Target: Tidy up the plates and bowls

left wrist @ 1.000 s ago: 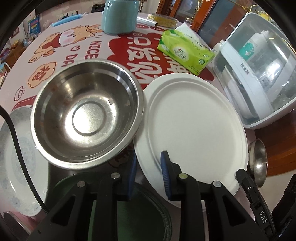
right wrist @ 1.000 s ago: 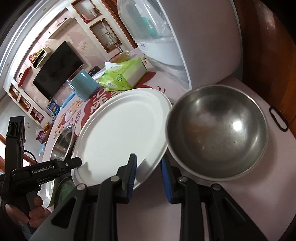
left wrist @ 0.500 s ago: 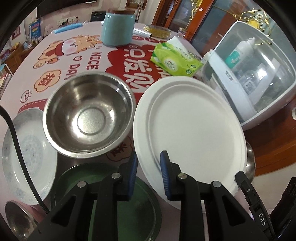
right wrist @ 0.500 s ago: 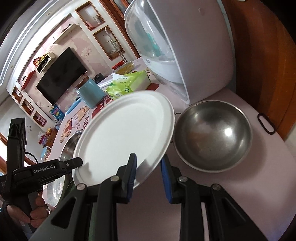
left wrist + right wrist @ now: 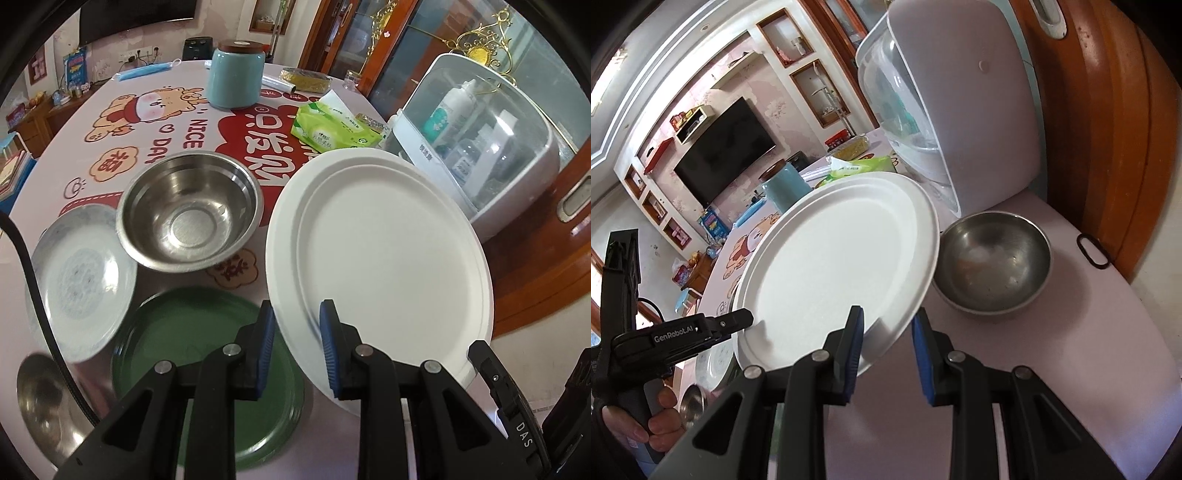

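White, matt and moulded: the white plate (image 5: 388, 258), pinched at its near rim by the left gripper (image 5: 297, 332), blue pads closed on either face of the edge. Hangs clear of the table (image 5: 1071, 350), tilted, and fills the space ahead and to the right of the fingers. Blocks part of the white cabinet with the clear hood (image 5: 480, 147) standing beyond it, bottles dimly visible inside.

Below and left of the left fingers, a green plate (image 5: 207, 354) flat on the printed cloth. Further ahead on the left, a steel bowl (image 5: 188, 214), upright and empty — just beside it, further left, a pale patterned plate (image 5: 81, 280). Nearest on the far left, a small steel dish (image 5: 44, 391), blurred. Well ahead, a teal canister (image 5: 236, 77) with a dark lid, and a green tissue pack (image 5: 332, 129) right of that.

Seen from the right gripper (image 5: 888, 332): same plate, its other edge running between the blue pads, held there too. Spreads ahead and to the left of these fingers. At its far-left edge, the left tool's black tip on the rim, a hand (image 5: 646, 417) wrapped round the handle below. Ahead and to the right, a second steel bowl (image 5: 993, 262) on bare pink table, just beside the plate's edge but lower, in front of the cabinet's white back. Further right, a black ring (image 5: 1093, 251) lying near the table's edge.
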The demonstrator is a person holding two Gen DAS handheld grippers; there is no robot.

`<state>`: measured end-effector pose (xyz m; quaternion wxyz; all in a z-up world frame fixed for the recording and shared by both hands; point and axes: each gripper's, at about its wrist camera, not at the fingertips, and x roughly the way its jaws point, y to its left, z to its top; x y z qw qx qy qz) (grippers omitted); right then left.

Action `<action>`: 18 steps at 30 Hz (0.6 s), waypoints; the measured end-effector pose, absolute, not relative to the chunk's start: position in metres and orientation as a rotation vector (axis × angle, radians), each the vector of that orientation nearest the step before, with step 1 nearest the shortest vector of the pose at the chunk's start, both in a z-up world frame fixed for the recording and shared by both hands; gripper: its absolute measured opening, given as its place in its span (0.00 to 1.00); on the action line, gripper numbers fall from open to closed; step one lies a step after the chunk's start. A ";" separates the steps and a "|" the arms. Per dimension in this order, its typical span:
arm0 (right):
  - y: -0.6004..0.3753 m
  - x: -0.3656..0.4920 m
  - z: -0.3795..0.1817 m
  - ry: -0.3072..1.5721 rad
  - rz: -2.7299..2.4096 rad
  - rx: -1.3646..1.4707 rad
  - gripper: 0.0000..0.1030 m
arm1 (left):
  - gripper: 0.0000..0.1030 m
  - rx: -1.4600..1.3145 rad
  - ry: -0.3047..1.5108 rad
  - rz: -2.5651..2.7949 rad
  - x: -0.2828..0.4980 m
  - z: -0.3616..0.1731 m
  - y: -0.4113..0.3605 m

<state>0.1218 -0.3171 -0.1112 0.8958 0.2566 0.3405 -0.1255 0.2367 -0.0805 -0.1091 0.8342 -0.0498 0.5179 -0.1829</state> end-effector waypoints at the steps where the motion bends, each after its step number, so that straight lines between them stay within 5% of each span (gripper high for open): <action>1: -0.316 0.119 -0.110 0.706 -0.253 0.527 0.26 | 0.22 -0.107 1.096 -0.384 0.233 -0.108 -0.079; 18: -0.286 0.062 -0.093 0.737 -0.136 0.425 0.25 | 0.23 -0.158 1.061 -0.357 0.139 -0.087 -0.034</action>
